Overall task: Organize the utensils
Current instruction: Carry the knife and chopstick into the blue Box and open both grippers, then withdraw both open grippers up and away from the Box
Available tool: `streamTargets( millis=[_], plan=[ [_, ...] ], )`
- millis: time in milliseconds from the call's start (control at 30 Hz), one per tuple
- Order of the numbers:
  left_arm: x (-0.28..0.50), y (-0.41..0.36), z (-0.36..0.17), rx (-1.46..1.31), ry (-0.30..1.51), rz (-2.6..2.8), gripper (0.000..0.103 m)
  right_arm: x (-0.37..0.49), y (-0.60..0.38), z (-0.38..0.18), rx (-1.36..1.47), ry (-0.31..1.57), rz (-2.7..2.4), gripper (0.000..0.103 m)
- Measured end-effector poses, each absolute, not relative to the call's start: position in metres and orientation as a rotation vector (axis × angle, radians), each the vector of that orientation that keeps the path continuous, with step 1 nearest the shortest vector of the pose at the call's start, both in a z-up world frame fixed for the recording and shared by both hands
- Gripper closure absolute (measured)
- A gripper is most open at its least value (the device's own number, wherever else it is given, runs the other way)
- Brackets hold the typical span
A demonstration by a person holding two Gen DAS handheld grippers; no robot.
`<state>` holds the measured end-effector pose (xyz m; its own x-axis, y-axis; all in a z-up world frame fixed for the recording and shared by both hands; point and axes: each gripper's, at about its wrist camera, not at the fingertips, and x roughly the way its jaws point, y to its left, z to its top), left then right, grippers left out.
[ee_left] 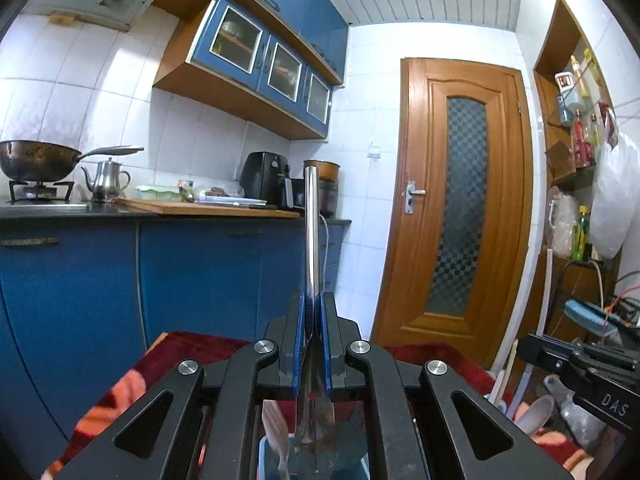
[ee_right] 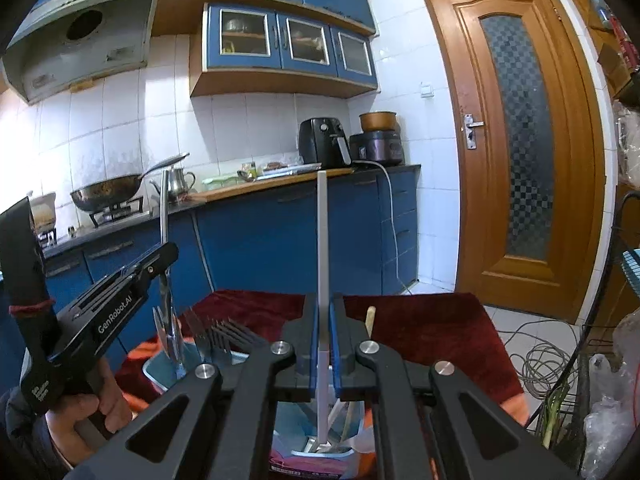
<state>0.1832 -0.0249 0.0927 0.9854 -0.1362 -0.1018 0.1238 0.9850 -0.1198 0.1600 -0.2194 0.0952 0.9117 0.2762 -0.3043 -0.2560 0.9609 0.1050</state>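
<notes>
While the left gripper [ee_left: 314,312] is clamping a steel utensil [ee_left: 311,232] upright, the right gripper [ee_right: 323,320] is clamping a white-handled utensil [ee_right: 322,240] above a blue holder [ee_right: 160,376]

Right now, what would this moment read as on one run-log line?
left hand-held gripper: shut on metal utensil | right hand-held gripper: shut on white utensil | both over blue holder with forks

Home kitchen, blue cabinets [ee_right: 288,44], wok [ee_left: 38,165], stove [ee_left: 40,192]
</notes>
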Motion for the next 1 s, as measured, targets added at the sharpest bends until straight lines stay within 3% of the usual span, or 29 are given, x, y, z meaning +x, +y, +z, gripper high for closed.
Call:
streamTargets(
  millis=[233, 300, 433, 467, 767, 1000],
  plan=[
    [0.179, -0.025, 0.079, -0.111, 0.161, -0.174, 0.096, 0.166, -0.210, 0.080, 0.039, 0.386, 0.294, 0.096],
    [0.177, -0.025, 0.076, -0.112, 0.175, -0.190, 0.095, 0.167, -0.209, 0.076, 0.042, 0.402, 0.299, 0.090],
    [0.168, -0.026, 0.076, -0.109, 0.196, -0.207, 0.068, 0.160, -0.209, 0.076, 0.046, 0.398, 0.316, 0.071],
    [0.166, -0.026, 0.078, -0.111, 0.198, -0.210, 0.066, 0.157, -0.209, 0.077, 0.039, 0.391, 0.311, 0.070],
    [0.134, -0.014, 0.098, -0.121, 0.215, -0.204, 0.066, 0.124, -0.212, 0.097, 0.060, 0.343, 0.298, 0.059],
    [0.098, 0.000, 0.115, -0.108, 0.244, -0.165, 0.066, 0.085, -0.210, 0.107, 0.050, 0.319, 0.294, 0.057]
  ],
)
